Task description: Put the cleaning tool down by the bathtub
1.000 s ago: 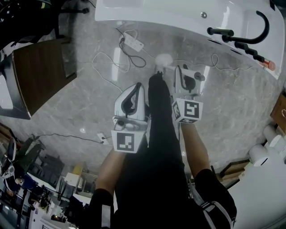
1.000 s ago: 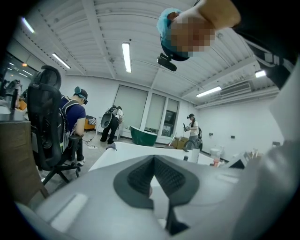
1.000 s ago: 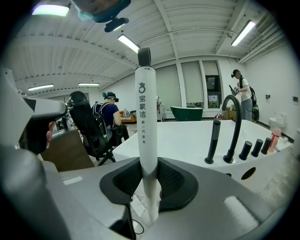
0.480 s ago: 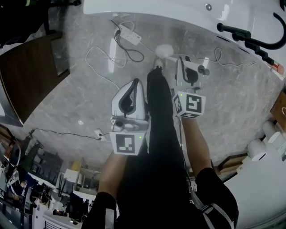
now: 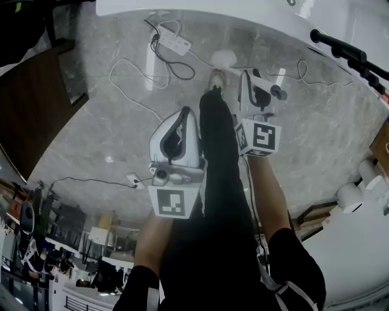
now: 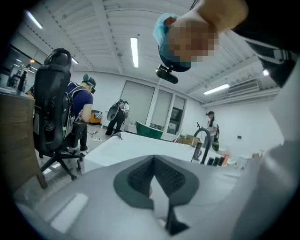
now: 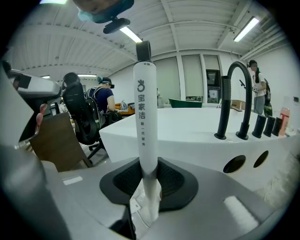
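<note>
The cleaning tool (image 7: pixel 144 117) has a long white handle with printed characters and a dark tip. It stands upright between the pads of my right gripper (image 7: pixel 149 183), which is shut on it. In the head view the right gripper (image 5: pixel 250 79) hangs over the floor right of the person's black trouser leg, with the handle's dark end (image 5: pixel 278 92) sticking out to the right. The white bathtub (image 7: pixel 197 129) with its black tap (image 7: pixel 233 96) lies just ahead; its rim (image 5: pixel 200 11) runs along the top. My left gripper (image 5: pixel 182 115) is left of the leg, pads (image 6: pixel 140 180) together, holding nothing.
A white power strip (image 5: pixel 173 42) and loose cables (image 5: pixel 130 79) lie on the grey stone floor by the tub. A white rounded thing (image 5: pixel 223 58) sits just past the shoe. A brown board (image 5: pixel 30 109) stands at left. People and an office chair (image 6: pixel 54 112) are beyond.
The bathtub rim, tap and power strip have slid up the head view. Both grippers keep their places beside the leg, and the right one still holds the tool.
</note>
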`<state>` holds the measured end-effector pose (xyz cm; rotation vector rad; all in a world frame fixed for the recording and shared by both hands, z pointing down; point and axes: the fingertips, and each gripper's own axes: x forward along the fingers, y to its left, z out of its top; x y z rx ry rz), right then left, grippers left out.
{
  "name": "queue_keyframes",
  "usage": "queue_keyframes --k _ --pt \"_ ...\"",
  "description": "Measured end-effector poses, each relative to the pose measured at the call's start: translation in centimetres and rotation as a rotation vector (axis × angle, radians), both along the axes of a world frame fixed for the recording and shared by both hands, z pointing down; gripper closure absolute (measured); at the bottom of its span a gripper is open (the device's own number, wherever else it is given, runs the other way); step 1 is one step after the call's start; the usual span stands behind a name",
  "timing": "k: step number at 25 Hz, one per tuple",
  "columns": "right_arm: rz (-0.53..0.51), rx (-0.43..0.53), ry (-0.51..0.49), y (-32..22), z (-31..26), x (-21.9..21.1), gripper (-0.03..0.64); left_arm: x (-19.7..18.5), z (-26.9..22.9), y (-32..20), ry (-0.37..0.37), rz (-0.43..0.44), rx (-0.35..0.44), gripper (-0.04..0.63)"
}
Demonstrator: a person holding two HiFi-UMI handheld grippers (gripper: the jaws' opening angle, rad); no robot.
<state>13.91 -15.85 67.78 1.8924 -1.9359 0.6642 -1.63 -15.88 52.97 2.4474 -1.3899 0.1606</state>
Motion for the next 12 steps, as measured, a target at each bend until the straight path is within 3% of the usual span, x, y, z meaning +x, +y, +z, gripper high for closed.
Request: queue_keyframes --k 12 --pt "-0.014 -0.034 0.024 -1.4 5.6 0.8 0.523 1.3 2.9 -1.7 -0.008 0.008 -0.009 0.589"
